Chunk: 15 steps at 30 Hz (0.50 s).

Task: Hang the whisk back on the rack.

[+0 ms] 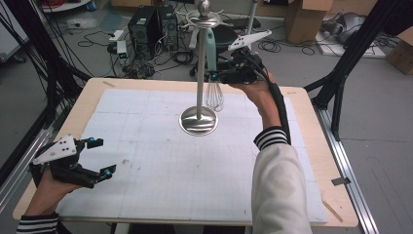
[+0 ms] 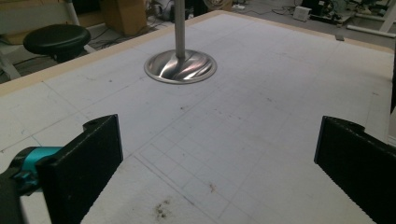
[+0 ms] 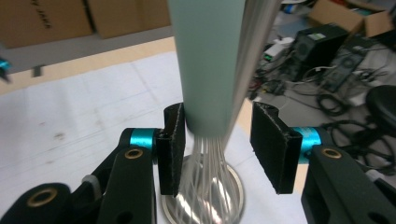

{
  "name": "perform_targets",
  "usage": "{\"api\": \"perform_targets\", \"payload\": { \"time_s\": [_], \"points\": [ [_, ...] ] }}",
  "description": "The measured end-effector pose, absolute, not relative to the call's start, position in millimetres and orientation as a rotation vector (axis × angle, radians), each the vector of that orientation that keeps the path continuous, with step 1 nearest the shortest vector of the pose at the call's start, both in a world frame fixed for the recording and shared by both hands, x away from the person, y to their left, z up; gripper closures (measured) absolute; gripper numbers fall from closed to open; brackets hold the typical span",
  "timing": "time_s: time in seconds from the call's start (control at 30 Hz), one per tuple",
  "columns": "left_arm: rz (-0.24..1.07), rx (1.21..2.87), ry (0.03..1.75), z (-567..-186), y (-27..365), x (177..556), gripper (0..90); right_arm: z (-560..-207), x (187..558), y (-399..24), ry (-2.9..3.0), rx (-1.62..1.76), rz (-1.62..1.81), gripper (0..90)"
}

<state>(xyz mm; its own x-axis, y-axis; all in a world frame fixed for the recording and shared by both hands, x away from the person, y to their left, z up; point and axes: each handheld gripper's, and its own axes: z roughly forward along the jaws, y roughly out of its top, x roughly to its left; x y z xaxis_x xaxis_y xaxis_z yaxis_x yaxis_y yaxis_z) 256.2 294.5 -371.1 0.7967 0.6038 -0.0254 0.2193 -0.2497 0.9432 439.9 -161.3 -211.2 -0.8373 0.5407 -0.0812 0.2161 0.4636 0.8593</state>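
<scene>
straddling the mint handle of the whisk hanging beside the stand pole, my right gripper jaws gape, my left gripper jaws spread wide over bare tabletop near its edge.

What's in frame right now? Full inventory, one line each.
Stand: 1, silver metal, round base on the mat's far centre, hooks on top.
Whisk: 1, mint handle with wire loops, hanging from the stand.
Mat: 1, white gridded, covering the table.
Table: 1, light wood.
Stool: 1, black, beyond the table.
Left gripper: 1, black, open, near left corner.
Right gripper: 1, black, jaws either side of the whisk handle, gap on one side.
</scene>
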Motion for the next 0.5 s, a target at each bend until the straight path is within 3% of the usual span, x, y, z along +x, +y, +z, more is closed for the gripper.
{"api": "perform_targets", "payload": {
  "time_s": [0.23, 0.33, 0.37, 0.4, 0.5],
  "points": [
    [0.425, 1.818, 0.649, -371.1, 297.4, 254.6, 1.7, -213.5, 426.5, -172.4, 2.431, 0.659, 1.314, 31.6],
    [0.428, 1.821, 0.647, -371.0, 297.7, 254.5, 1.7, -216.2, 421.0, -178.2, 2.421, 0.689, 1.321, 9.3],
    [0.428, 1.821, 0.647, -371.0, 297.7, 254.5, 1.7, -216.2, 421.0, -178.2, 2.421, 0.689, 1.321, 9.3],
    [0.430, 1.824, 0.649, -371.1, 297.6, 254.4, 1.7, -220.3, 415.9, -184.4, 2.416, 0.691, 1.341, 0.4],
    [0.430, 1.824, 0.652, -371.3, 297.5, 254.7, 1.7, -223.6, 408.5, -190.4, 2.379, 0.690, 1.348, 0.4]
  ]
}}
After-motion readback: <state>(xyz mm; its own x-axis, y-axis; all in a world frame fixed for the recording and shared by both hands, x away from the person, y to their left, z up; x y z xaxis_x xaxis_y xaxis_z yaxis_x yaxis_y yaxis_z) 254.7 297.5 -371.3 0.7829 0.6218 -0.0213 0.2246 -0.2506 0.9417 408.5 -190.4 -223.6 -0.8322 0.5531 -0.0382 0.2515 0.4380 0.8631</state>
